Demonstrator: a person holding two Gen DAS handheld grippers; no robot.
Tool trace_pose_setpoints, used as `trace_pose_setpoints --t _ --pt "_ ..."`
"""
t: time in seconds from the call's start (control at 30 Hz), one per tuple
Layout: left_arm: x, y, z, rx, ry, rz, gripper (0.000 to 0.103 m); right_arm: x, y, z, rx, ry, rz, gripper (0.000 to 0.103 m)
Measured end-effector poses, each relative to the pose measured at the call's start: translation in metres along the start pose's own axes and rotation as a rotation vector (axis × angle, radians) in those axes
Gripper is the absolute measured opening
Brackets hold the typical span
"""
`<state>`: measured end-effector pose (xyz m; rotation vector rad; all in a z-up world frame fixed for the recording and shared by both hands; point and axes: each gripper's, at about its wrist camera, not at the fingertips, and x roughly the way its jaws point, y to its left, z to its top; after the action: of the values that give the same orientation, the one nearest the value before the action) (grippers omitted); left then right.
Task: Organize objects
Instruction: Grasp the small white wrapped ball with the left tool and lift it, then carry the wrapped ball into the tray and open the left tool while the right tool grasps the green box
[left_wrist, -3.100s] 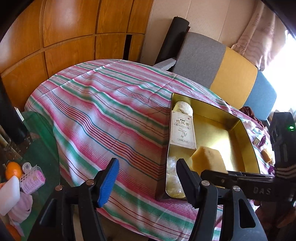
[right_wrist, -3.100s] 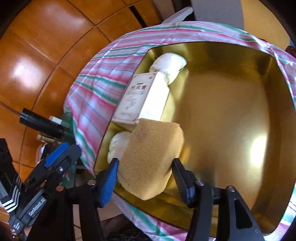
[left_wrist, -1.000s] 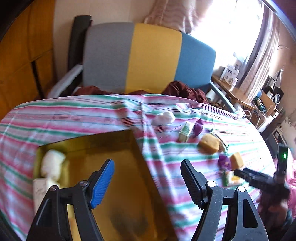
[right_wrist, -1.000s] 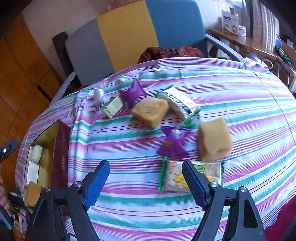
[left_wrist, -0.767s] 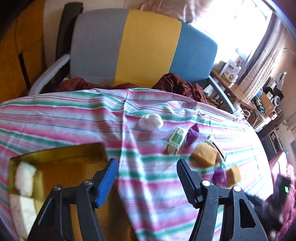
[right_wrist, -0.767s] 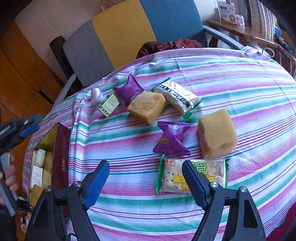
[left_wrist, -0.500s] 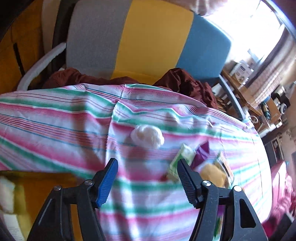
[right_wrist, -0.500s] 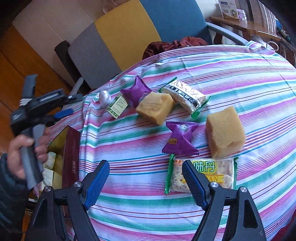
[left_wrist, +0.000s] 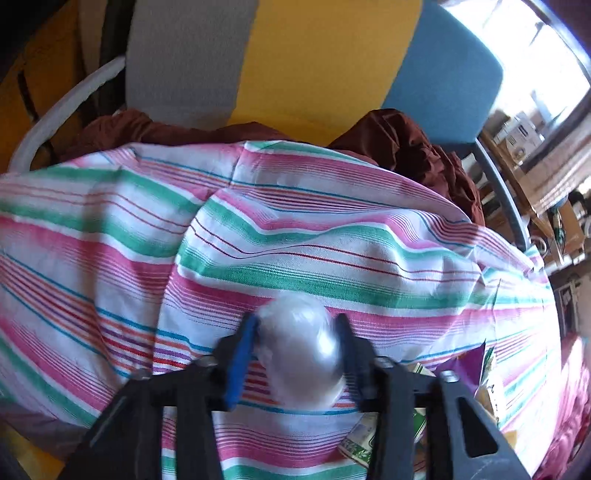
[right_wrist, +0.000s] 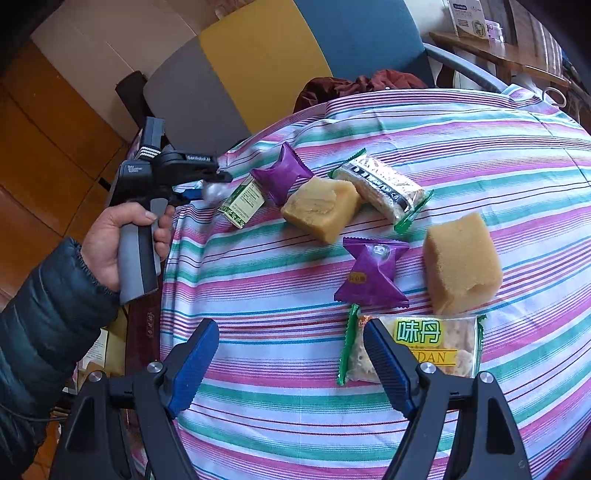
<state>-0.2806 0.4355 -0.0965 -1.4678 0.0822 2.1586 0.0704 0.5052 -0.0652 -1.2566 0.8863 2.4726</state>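
A white ball in clear wrap (left_wrist: 299, 350) lies on the striped tablecloth (left_wrist: 295, 240). My left gripper (left_wrist: 295, 325) has the ball between its fingers; the jaws are closing and both pads touch its sides. The right wrist view shows that gripper (right_wrist: 212, 184) at the table's left edge, held by a person's hand (right_wrist: 122, 240). My right gripper (right_wrist: 290, 332) hangs open over bare cloth, beside a green-edged biscuit packet (right_wrist: 424, 347). Two purple packets (right_wrist: 282, 175) (right_wrist: 373, 275), two yellow cake blocks (right_wrist: 321, 208) (right_wrist: 460, 258), a small green box (right_wrist: 242, 203) and a cracker packet (right_wrist: 382, 190) lie loose.
The gold tin's dark red wall (right_wrist: 144, 325) shows at the lower left, below the table's left edge. A grey, yellow and blue chair (right_wrist: 258, 62) with a dark red cloth (right_wrist: 354, 85) stands behind the table. A wooden shelf (right_wrist: 498, 48) is at the far right.
My left gripper swung from over the tin across the cloth, came down on the white ball and its fingers drew in around it. The right gripper stayed open in place.
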Motion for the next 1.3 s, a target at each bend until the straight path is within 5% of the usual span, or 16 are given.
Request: trace_pose_setpoints --t 0.63,0.93,1.3 --pt "-0.175 0.041 -0.104 0.167 -0.117 -0.184 0.037 0.005 0.016 0.006 0.015 0.006 -0.018 0.082" --pt "-0.233 0.102 -0.146 0.103 -0.187 -0.202 0.037 0.051 0.068 0.054 0.033 0.044 0.076 0.082" --pt "-0.258 0.200 -0.194 -0.105 -0.203 -0.177 0.037 0.149 0.072 0.113 0.222 0.100 -0.109 0.079"
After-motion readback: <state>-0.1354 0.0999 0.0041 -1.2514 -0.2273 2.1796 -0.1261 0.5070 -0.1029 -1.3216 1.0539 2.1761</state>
